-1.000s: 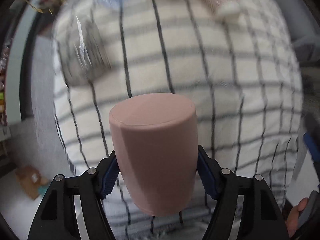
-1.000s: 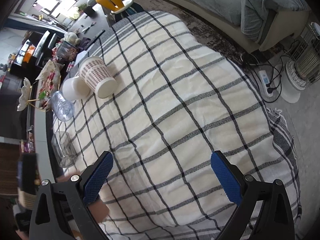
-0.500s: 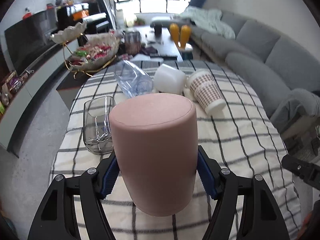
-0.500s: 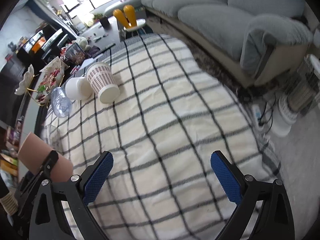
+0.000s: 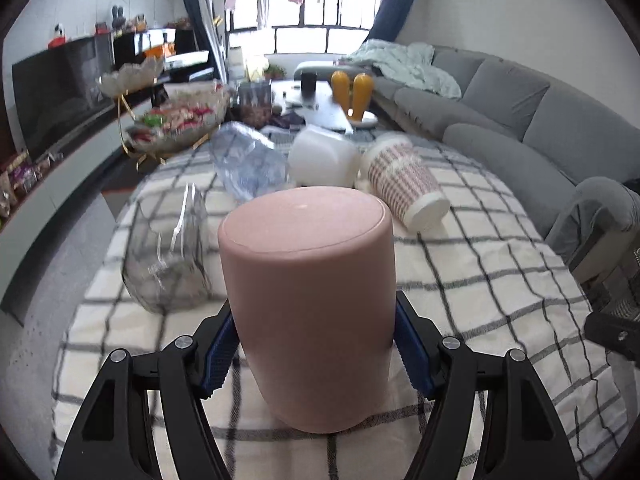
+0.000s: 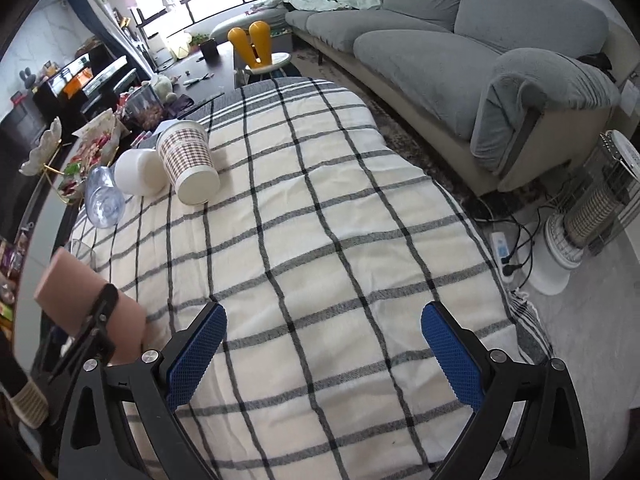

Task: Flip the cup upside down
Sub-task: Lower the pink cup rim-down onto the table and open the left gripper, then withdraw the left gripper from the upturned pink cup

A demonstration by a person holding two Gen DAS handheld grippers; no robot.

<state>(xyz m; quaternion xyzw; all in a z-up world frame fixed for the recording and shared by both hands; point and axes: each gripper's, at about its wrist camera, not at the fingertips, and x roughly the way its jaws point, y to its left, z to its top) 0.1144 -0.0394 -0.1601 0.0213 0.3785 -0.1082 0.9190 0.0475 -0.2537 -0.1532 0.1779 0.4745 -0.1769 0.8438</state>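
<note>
The smooth matte pink cup [image 5: 308, 304], a straight-sided cylinder with rounded edges, sits between the blue ribbed pads of the left gripper [image 5: 312, 344], whose jaws pinch its lower wall from both sides. Its closed flat base faces up and its mouth faces down, low over the near-left part of the bench; whether the rim touches the checked cream cloth [image 6: 320, 240] cannot be told. From the right wrist view the cup [image 6: 76, 292] leans slightly.

It looks stiff and fairly light, probably ceramic or hard plastic; the satin skin could slip, so the mid-wall pinch on the textured pads seems the sound place to hold. Judged from this, the flip is nearly done and only setting down and release remain. The soft, wrinkled cloth may let the rim rock.

The right gripper [image 6: 322, 354] hovers over bare cloth, jaws spread wide, holding nothing.

Just beside the cup stands a clear drinking glass [image 5: 168, 256]. Farther back lie a crinkled clear plastic bottle [image 5: 248, 160], a white rounded mug [image 5: 324, 158] and a brown-checked paper cup [image 5: 400, 180] on its side
</note>
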